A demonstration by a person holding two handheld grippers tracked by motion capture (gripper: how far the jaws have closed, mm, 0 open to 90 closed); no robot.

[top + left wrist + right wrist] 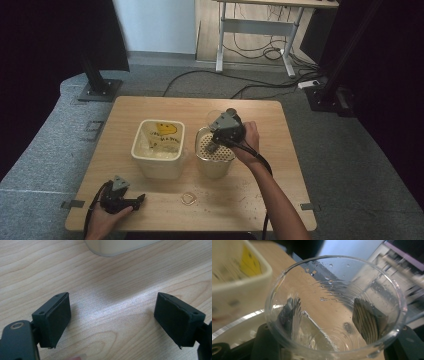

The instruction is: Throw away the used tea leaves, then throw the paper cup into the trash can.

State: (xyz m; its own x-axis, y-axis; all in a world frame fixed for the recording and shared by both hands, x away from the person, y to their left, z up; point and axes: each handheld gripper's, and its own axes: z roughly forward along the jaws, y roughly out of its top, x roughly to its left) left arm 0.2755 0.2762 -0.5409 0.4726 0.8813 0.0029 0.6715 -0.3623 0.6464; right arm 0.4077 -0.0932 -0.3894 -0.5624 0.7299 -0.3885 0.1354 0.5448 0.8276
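The right gripper (216, 141) is clamping a clear plastic cup (335, 307), its two black jaws pressing on the cup's walls from either side, as the right gripper view is showing through the wet, droplet-speckled plastic. In the high view the cup (215, 117) is sitting just above and toward the far edge of the table from a round cream strainer pot (215, 159) with a perforated insert, which is standing right of the table's middle. The cup's long axis is lying roughly level or tipped, mouth facing the gripper's camera, and it looks empty apart from drops, so the pouring over the strainer pot appears done or nearly done. The relation that matters is that the cup is hanging directly over the pot's far rim, with the right hand (248, 142) the nearer one by far. Just to the left of the pot, close but apart, a square cream tub (158, 150) with a yellow smiley print is standing; it is the nearest thing the cup could knock if swung leftward. The left gripper (131, 201) is resting on the table (150, 107) near the near-left corner, its jaws spread wide with nothing between them, only bare wood beneath. A small ring-shaped object (189, 198) is lying near the near edge, well clear of both.
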